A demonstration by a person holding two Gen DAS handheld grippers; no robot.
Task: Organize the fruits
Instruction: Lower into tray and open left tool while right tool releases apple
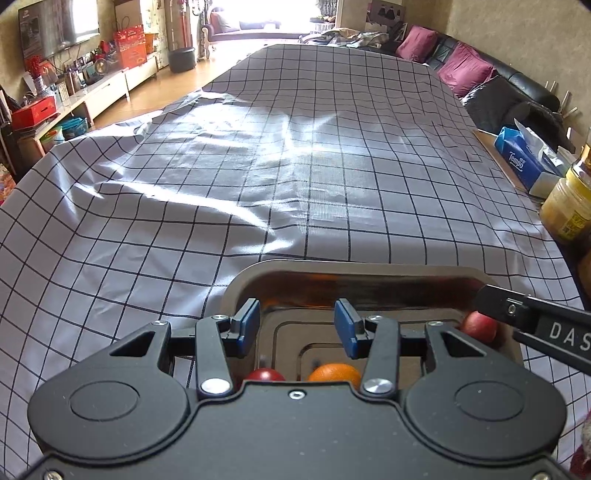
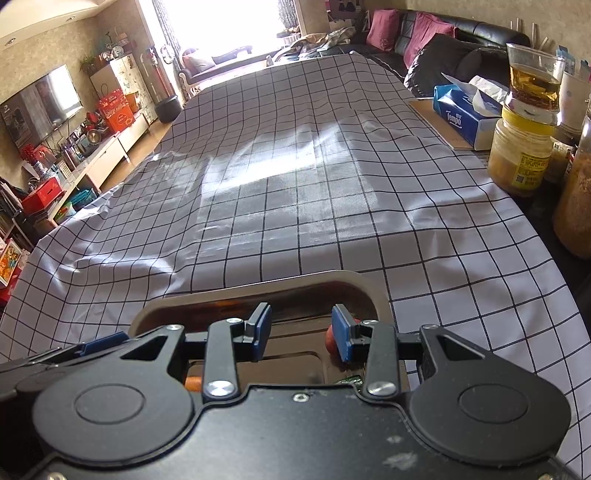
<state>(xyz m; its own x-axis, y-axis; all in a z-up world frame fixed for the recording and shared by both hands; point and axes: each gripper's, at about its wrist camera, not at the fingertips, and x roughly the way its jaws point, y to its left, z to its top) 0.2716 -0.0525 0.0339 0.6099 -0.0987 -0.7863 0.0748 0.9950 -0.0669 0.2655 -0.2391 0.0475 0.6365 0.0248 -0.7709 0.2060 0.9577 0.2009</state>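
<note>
"Tempo" stands on the blue tissue box (image 1: 524, 162); "DAS" on the right hand-held gripper (image 1: 532, 321).

Strong daylight comes in through the window (image 2: 221, 26) at the far end of the room. It is so bright there that it turns plain white in both views. The light makes a shiny white patch on the cloth (image 1: 314, 158), and the wrinkles near it cast soft shadows. The near parts are darker. The tray (image 1: 369, 273) has a dull shine on its wall. Both pictures are sharp in the middle. Straight lines bend near the edges, and the corners go dark.
</note>
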